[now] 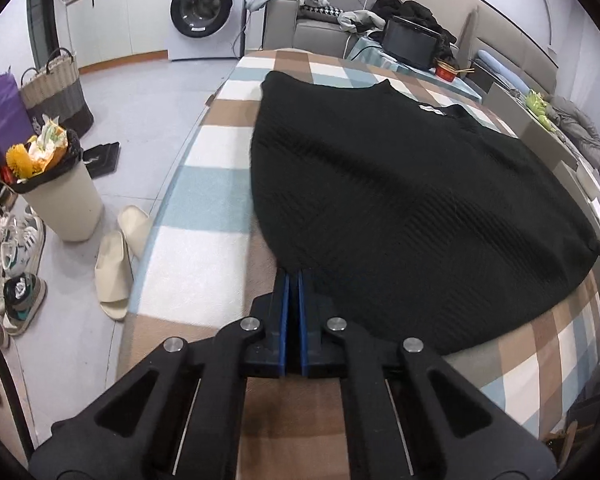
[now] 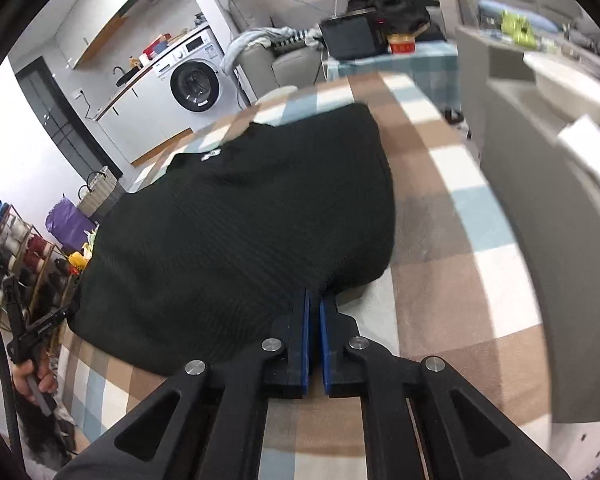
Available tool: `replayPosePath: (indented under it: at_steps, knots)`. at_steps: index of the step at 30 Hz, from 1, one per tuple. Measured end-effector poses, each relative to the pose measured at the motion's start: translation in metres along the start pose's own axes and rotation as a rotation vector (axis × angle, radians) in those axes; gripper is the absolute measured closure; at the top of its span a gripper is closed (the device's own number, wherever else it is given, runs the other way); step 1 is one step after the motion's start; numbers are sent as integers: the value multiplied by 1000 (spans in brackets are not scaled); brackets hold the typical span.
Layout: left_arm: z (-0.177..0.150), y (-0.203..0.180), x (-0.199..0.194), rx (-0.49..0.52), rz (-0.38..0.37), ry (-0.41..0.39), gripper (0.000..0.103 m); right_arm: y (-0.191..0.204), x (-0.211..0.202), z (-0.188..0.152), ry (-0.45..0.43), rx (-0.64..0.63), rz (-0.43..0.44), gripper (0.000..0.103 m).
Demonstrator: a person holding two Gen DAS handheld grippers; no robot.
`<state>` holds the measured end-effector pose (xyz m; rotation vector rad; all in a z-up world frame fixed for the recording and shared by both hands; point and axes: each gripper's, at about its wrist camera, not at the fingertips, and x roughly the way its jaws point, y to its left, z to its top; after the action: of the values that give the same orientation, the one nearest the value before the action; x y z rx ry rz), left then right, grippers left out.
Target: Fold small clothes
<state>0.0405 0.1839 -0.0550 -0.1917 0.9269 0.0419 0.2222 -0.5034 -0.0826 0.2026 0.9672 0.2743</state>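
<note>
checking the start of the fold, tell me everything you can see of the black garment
The black garment is a ribbed knit top lying mostly flat on the checked cloth, a small white label at its far neckline. Its near hem bulges slightly. The left gripper and right gripper are each shut on a near hem corner. Nothing else touches it.

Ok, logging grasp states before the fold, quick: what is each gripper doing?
Left gripper: shut on the near hem of the black garment.
Right gripper: shut on the same garment's hem.
</note>
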Motion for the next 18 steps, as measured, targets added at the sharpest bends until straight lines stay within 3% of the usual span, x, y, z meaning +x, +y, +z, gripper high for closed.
replayPosePath:
  at_steps: [2,4,6,9,13,16,18]
  knots:
    - [-3,8,-1,-24,-15,6,101,-7,7,-6,50,12,-40,99]
    - [-5,12,-3,-45,-36,7,101,-14,13,-10,76,58,-10,98]
    - [-7,12,-7,-48,-35,5,101,-22,9,-14,51,115,39,92]
    - [-9,12,-16,-49,-34,-8,101,-37,1,-24,24,203,77,73]
    - [-11,9,-22,-61,-35,0,100,-48,-2,-35,10,256,103,70]
    - [-8,3,-22,-63,-41,7,88,-46,2,-31,-2,263,131,70]
    - [-6,-3,-22,-68,-54,1,67,-41,10,-26,-5,256,150,70]
